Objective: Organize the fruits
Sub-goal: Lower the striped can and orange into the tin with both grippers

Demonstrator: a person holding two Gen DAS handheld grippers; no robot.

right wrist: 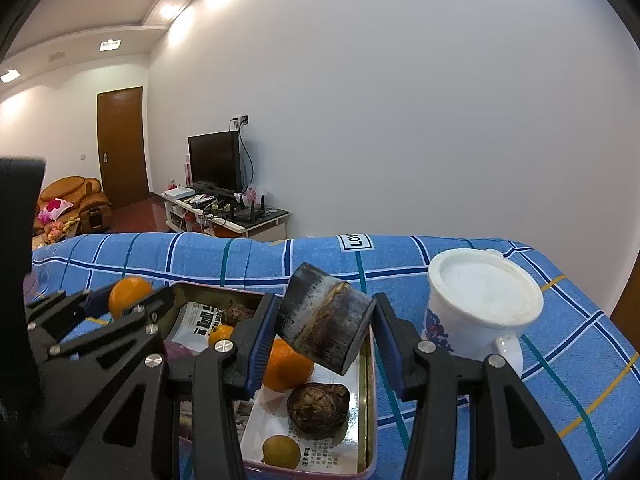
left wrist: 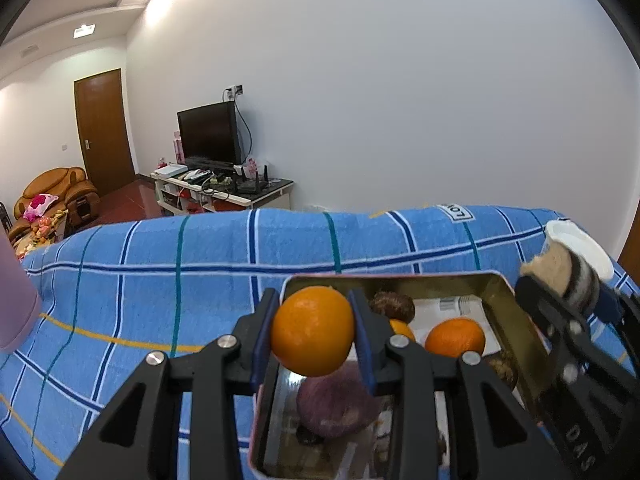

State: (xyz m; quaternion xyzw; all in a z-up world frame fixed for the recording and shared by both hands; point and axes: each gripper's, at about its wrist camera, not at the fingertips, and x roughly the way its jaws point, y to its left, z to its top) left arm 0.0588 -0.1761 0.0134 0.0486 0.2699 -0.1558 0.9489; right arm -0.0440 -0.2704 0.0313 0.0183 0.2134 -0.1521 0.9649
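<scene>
My left gripper (left wrist: 313, 309) is shut on an orange (left wrist: 312, 330) and holds it above the near left part of an open metal tin (left wrist: 516, 320). In the tin lie another orange (left wrist: 455, 342), a purple round fruit (left wrist: 340, 404) and a brown wrinkled fruit (left wrist: 392, 306). My right gripper (right wrist: 325, 314) is shut on a dark, tilted cut piece of cane (right wrist: 324, 326) over the tin (right wrist: 366, 392). Under it lie an orange (right wrist: 286, 368), a brown fruit (right wrist: 318, 404) and a small yellow fruit (right wrist: 281, 451). The left gripper (right wrist: 128, 300) with its orange (right wrist: 130, 294) shows at the left.
A blue checked cloth (left wrist: 160, 280) covers the table. A white mug (right wrist: 480, 304) stands upside down just right of the tin. A pink object (left wrist: 16, 304) sits at the left edge. Printed paper (right wrist: 200, 324) lines the tin. Behind are a white wall, a TV stand (left wrist: 224, 188) and a sofa.
</scene>
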